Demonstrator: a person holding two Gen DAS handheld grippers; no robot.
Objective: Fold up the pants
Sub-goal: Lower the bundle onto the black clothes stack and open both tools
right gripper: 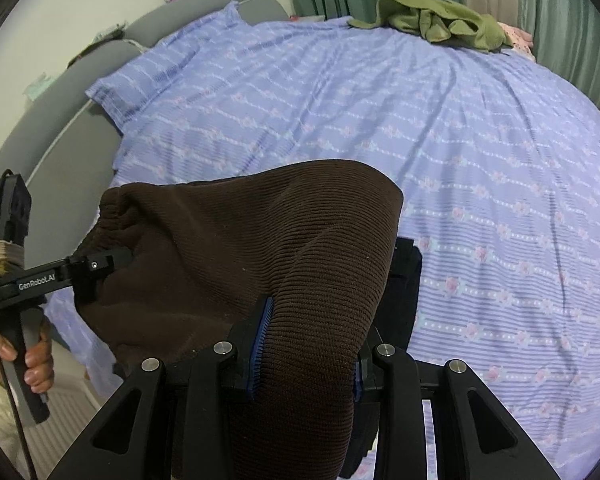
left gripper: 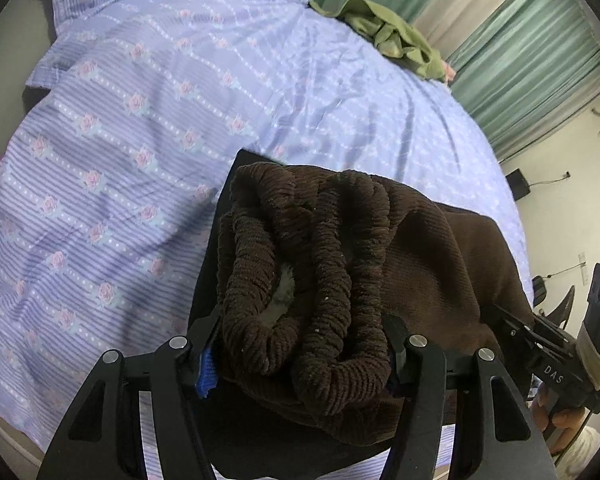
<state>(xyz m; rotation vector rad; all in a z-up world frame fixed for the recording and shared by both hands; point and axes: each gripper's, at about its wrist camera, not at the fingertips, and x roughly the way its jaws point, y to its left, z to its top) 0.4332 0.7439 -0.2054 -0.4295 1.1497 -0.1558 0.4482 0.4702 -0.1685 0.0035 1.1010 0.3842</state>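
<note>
Brown ribbed-knit pants [left gripper: 380,240] are held raised above the bed sheet [left gripper: 140,128], gathered between both grippers. The bunched elastic waistband [left gripper: 300,300] is clamped in the jaws of the left gripper [left gripper: 300,348], seen at 6 o'clock in the left wrist view, with blue pads [left gripper: 206,372] pressed against the fabric. A fold of the same cloth [right gripper: 308,320] is pinched by the right gripper [right gripper: 306,356], its jaws narrowed on the material. A black garment [right gripper: 406,280] is noted beneath, at 3 o'clock of the pants. The lilac floral sheet is spread around the pants, with a matching pillow [right gripper: 172,76] at 10 o'clock. A green crumpled cloth [right gripper: 440,20] is recorded at 1 o'clock, and green curtains [left gripper: 532,48] are noted beyond it.
</note>
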